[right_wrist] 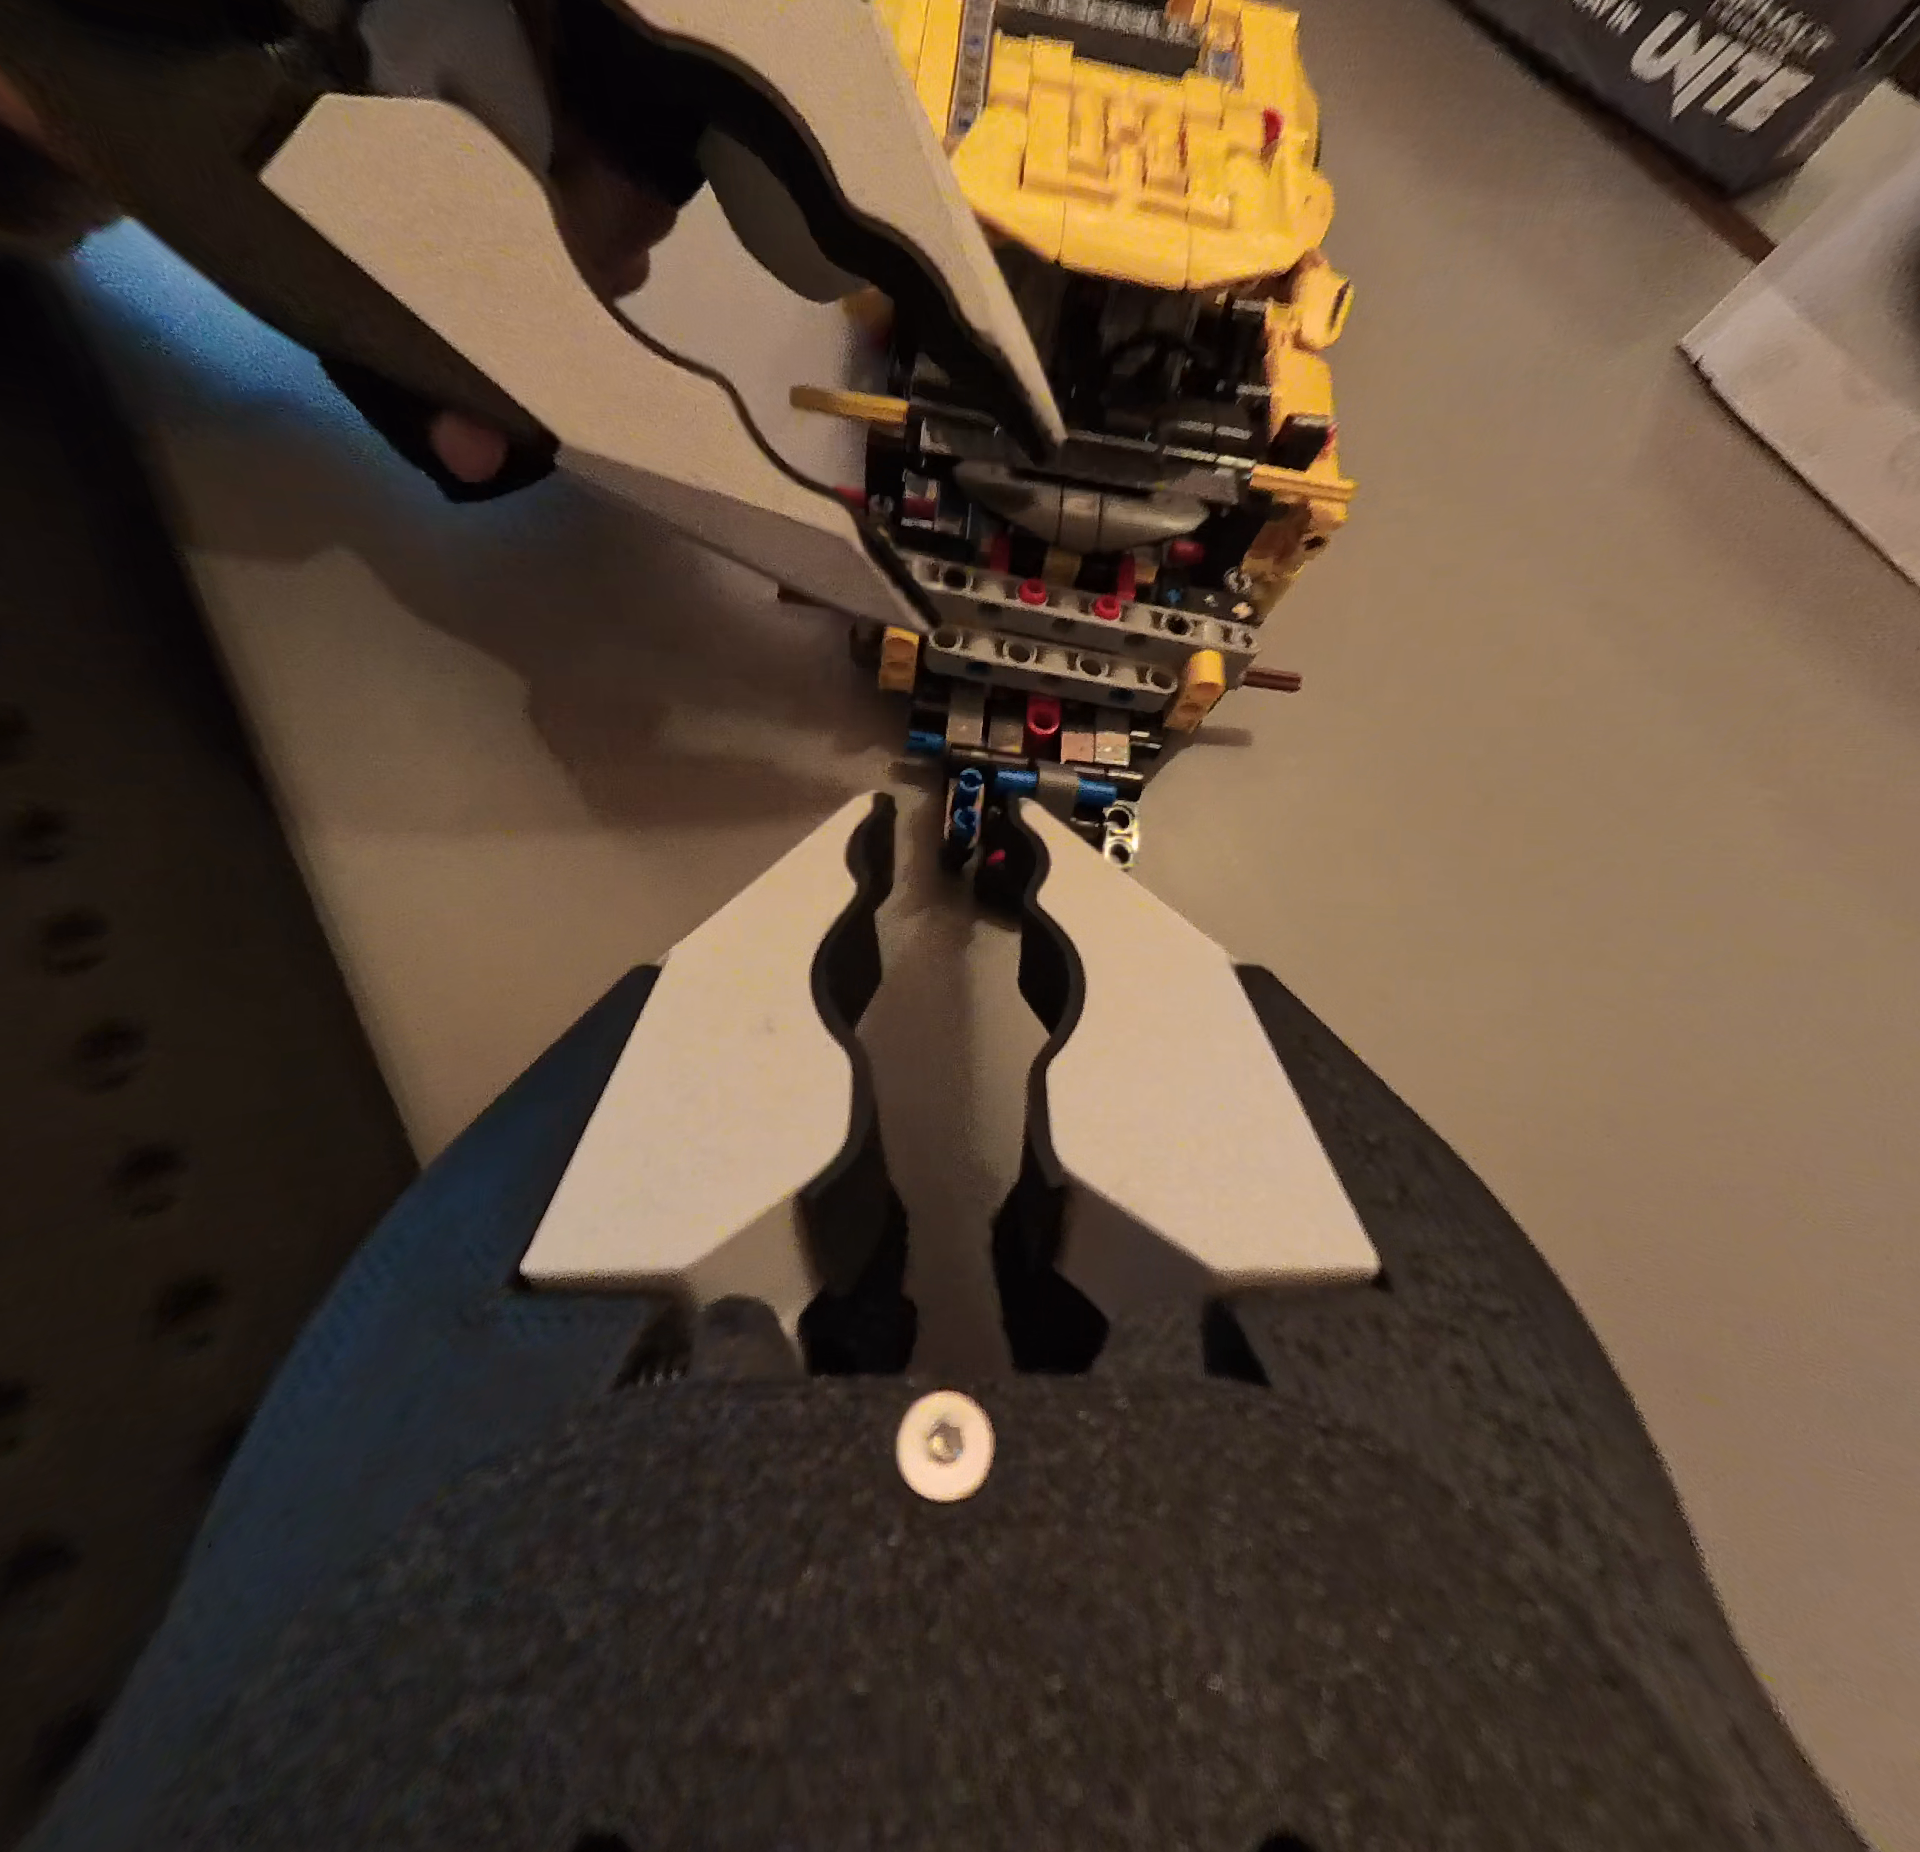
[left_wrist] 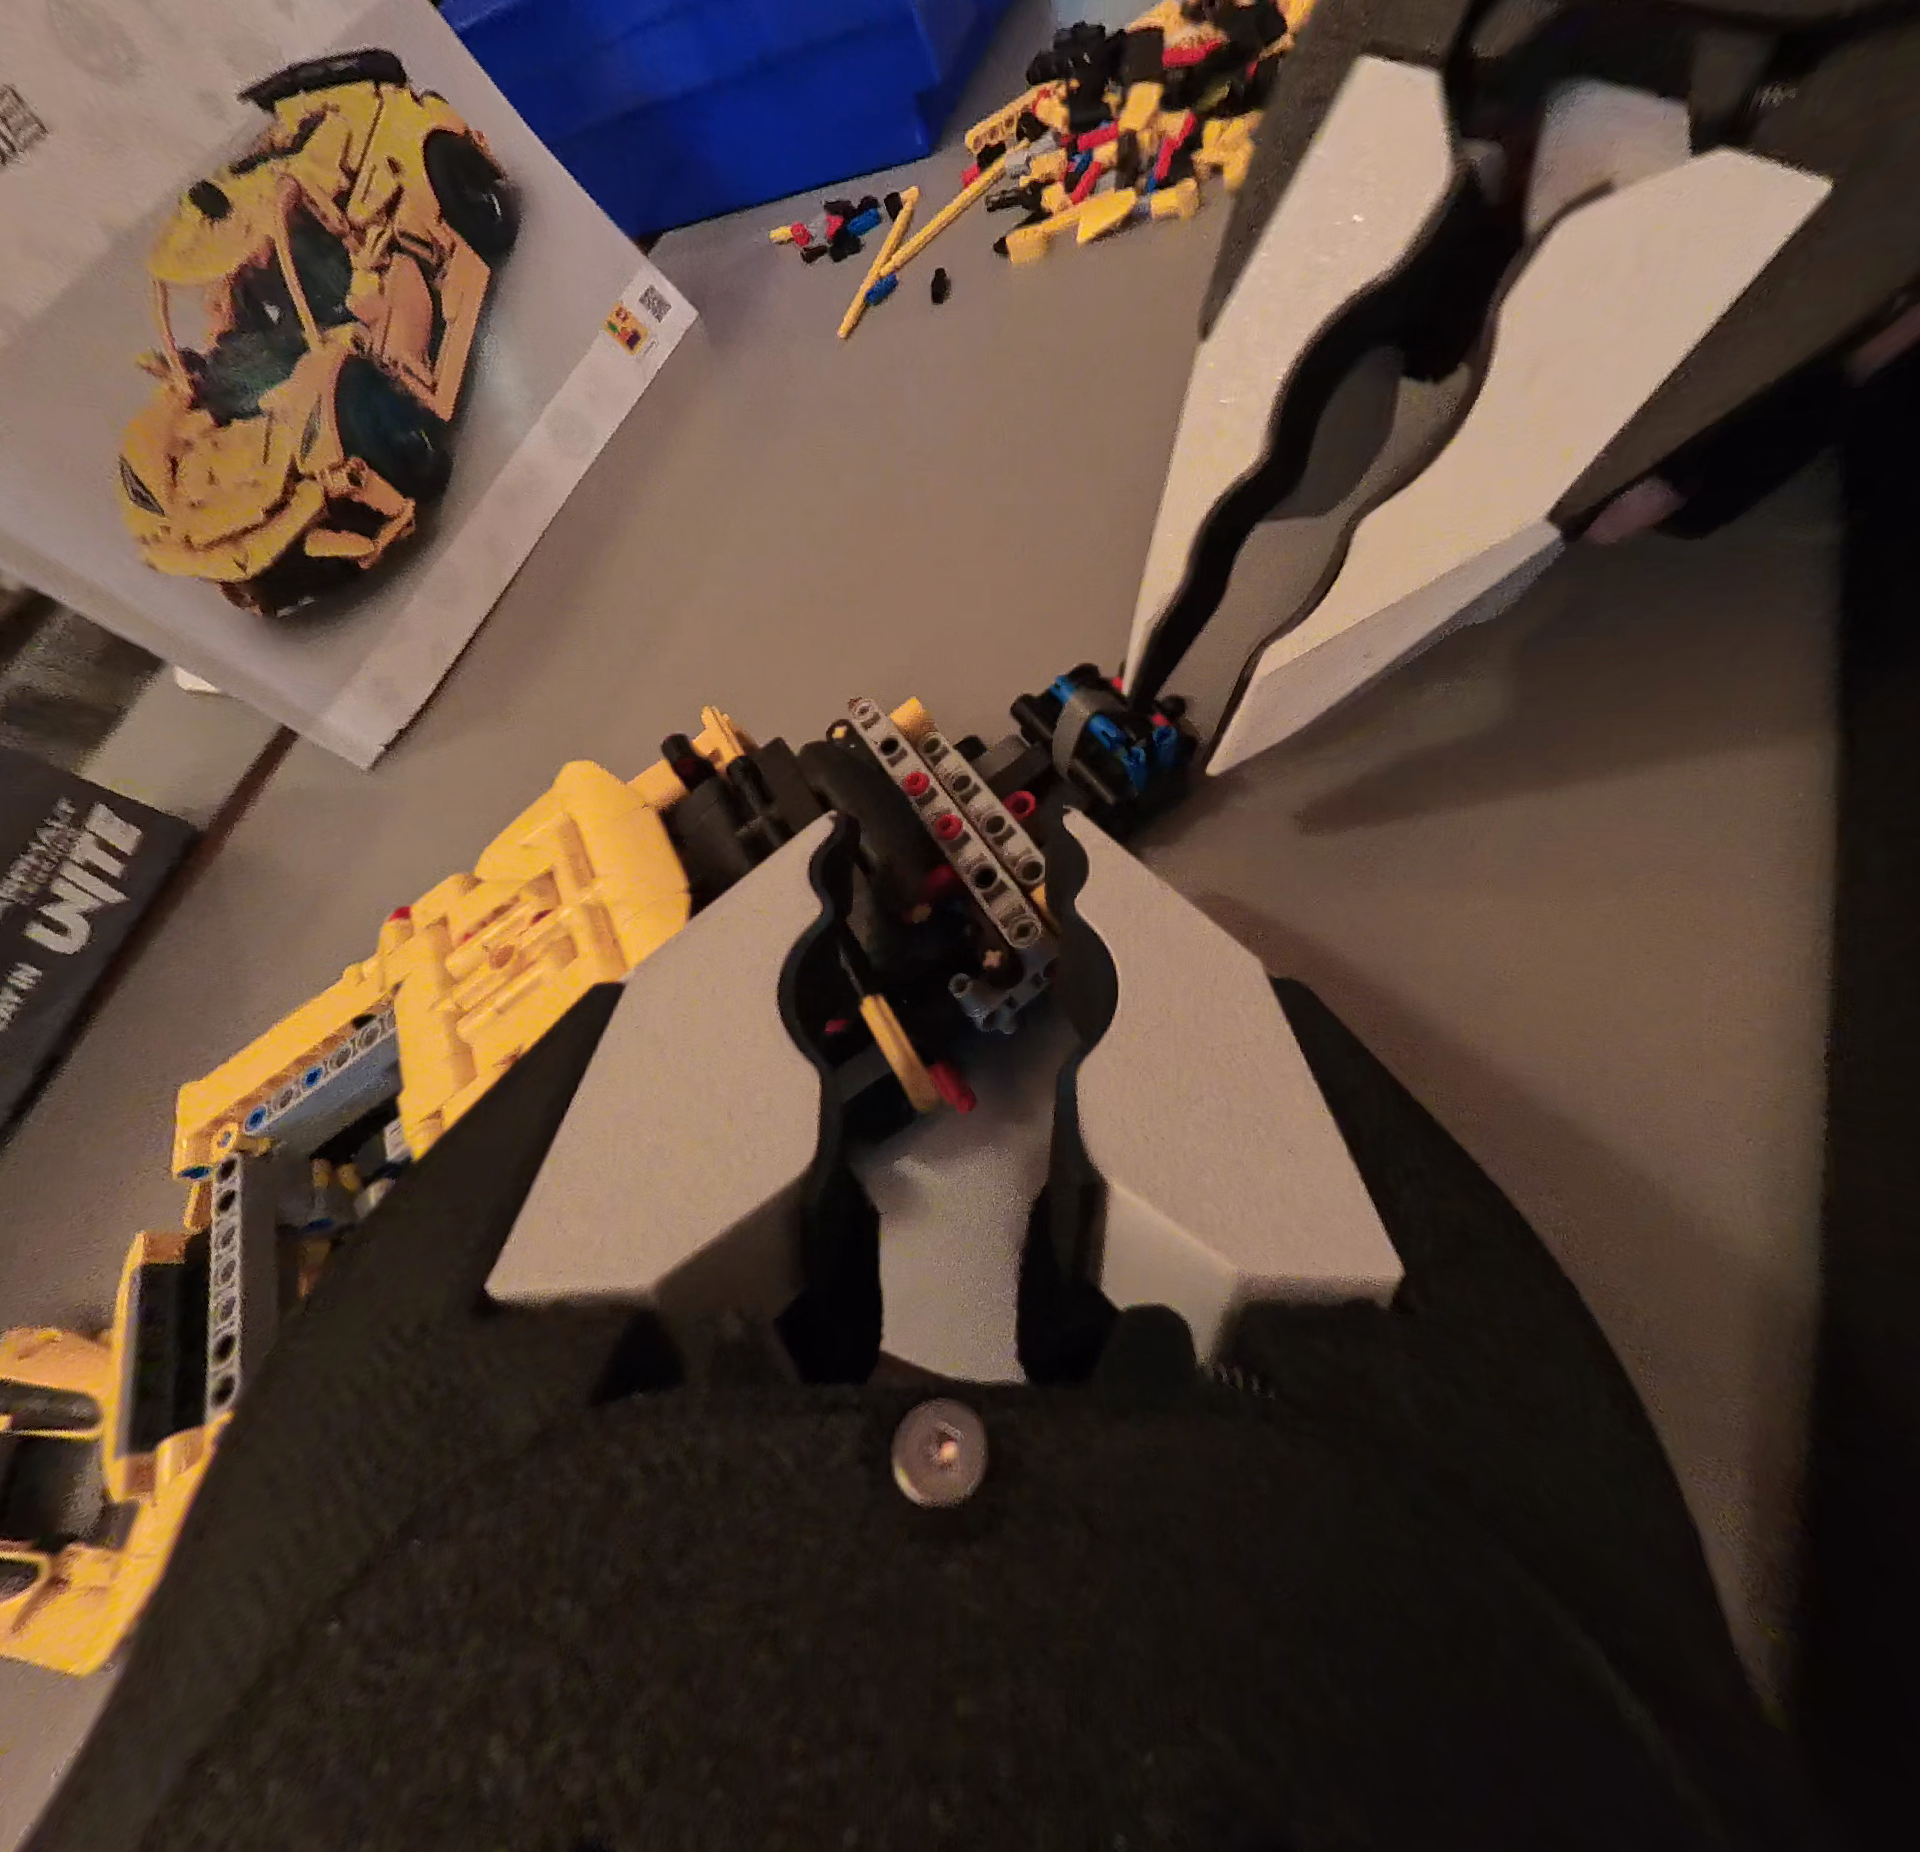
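Note:
A half-built yellow brick car (left_wrist: 540,929) lies on the grey table (left_wrist: 883,514), with its bare black and grey chassis end towards me. My left gripper (left_wrist: 951,831) is shut on that chassis end, one finger inside the frame and one at the grey holed beams (left_wrist: 977,836). The right wrist view shows the same grip on the car (right_wrist: 1132,140) by the left gripper (right_wrist: 982,529). My right gripper (right_wrist: 956,810) is narrowly open, its tips on either side of a small blue and black pin cluster (right_wrist: 971,815) at the chassis tip. The right fingertip (right_wrist: 1039,836) touches the cluster and the left stands apart.
A sheet printed with a yellow car (left_wrist: 312,348) lies at the far left. Behind it are a blue bin (left_wrist: 727,67) and a pile of loose yellow, black and red pieces (left_wrist: 1122,140). A dark box (right_wrist: 1704,46) sits beyond the car. Tip to tip, the grippers are about 5 cm apart.

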Motion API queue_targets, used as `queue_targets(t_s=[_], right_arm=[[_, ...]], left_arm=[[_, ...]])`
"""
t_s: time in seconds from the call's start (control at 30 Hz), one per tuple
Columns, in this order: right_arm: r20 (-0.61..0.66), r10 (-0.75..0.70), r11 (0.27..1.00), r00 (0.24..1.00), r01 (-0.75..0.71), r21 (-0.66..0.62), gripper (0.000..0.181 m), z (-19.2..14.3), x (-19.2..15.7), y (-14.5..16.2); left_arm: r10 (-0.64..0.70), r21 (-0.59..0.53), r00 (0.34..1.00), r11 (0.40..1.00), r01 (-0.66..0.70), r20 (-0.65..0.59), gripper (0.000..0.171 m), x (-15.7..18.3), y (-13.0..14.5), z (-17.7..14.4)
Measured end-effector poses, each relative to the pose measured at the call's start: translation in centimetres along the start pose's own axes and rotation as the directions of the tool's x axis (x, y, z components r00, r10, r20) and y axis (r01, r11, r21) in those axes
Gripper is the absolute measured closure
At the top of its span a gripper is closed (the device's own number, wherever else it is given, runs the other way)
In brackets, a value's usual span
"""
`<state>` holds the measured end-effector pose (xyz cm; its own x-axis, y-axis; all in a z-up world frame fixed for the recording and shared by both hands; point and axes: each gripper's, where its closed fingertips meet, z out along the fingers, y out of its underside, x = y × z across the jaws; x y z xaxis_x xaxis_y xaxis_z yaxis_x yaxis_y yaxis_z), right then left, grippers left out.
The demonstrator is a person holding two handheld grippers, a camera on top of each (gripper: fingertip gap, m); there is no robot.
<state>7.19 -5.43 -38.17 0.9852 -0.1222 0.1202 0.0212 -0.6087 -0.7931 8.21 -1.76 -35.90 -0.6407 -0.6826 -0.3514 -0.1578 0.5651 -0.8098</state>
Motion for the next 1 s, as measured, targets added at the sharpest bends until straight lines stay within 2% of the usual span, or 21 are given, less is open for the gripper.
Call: queue_targets(t_s=[0.07,0.2,0.33,0.47,0.53,0.57,0.63,0.7,0.83,0.93,0.97,1.0], right_arm=[[0.002,-0.011,1.0,1.0,0.011,-0.008,0.163,0.3,-0.1,0.1],[-0.054,-0.053,0.999,0.997,0.053,-0.013,0.177,0.5,0.6,0.2],[-0.079,-0.075,0.996,0.994,0.071,-0.055,0.179,0.5,0.6,0.2],[0.002,0.005,0.998,1.0,-0.005,-0.057,0.181,0.4,0.4,0.1],[0.02,0.078,0.997,0.997,-0.078,-0.015,0.181,0.1,0.8,-0.3],[0.021,0.102,0.995,0.995,-0.102,-0.006,0.18,-0.1,1.3,-0.3],[0.056,0.154,0.987,0.987,-0.156,0.031,0.18,-0.4,1.5,-0.7],[0.047,0.157,0.984,0.986,-0.161,0.072,0.181,-0.9,1.8,-1.2],[-0.017,0.07,0.998,0.997,-0.07,0.012,0.181,-0.6,1.8,-0.5],[-0.042,0.047,0.999,0.998,-0.046,0.027,0.181,-0.8,1.9,-0.8],[-0.035,0.067,0.996,0.997,-0.066,0.053,0.181,-1.1,2.0,-1.1],[0.007,0.109,0.963,0.994,-0.107,0.247,0.181,-2.9,2.1,-4.0]], left_arm=[[0.05,-0.018,0.998,0.999,-0.049,0.027,0.136,0.3,0.5,0.5],[0.101,-0.01,0.991,0.995,-0.1,0.093,0.143,-0.1,0.7,0.6],[0.067,-0.006,0.994,0.998,-0.067,0.091,0.144,-0.2,0.7,0.6],[0.078,0.0,0.99,0.997,-0.079,0.115,0.165,-1.0,0.8,0.5],[0.067,0.009,0.997,0.998,-0.068,0.03,0.171,0.3,0.8,0.8],[0.06,0.004,0.997,0.998,-0.06,0.04,0.171,0.3,0.7,1.0],[0.136,-0.012,0.987,0.991,-0.135,0.081,0.171,0.0,0.4,1.0],[0.103,0.014,0.992,0.994,-0.104,0.077,0.171,-0.2,-0.1,1.0],[0.133,-0.026,0.988,0.991,-0.132,0.075,0.171,0.2,0.4,1.7],[0.115,-0.019,0.99,0.993,-0.113,0.078,0.171,0.1,0.2,1.7],[0.106,-0.037,0.992,0.994,-0.104,0.074,0.171,0.1,0.5,1.8],[0.119,-0.096,0.991,0.989,-0.112,0.063,0.166,0.3,1.5,2.2]])
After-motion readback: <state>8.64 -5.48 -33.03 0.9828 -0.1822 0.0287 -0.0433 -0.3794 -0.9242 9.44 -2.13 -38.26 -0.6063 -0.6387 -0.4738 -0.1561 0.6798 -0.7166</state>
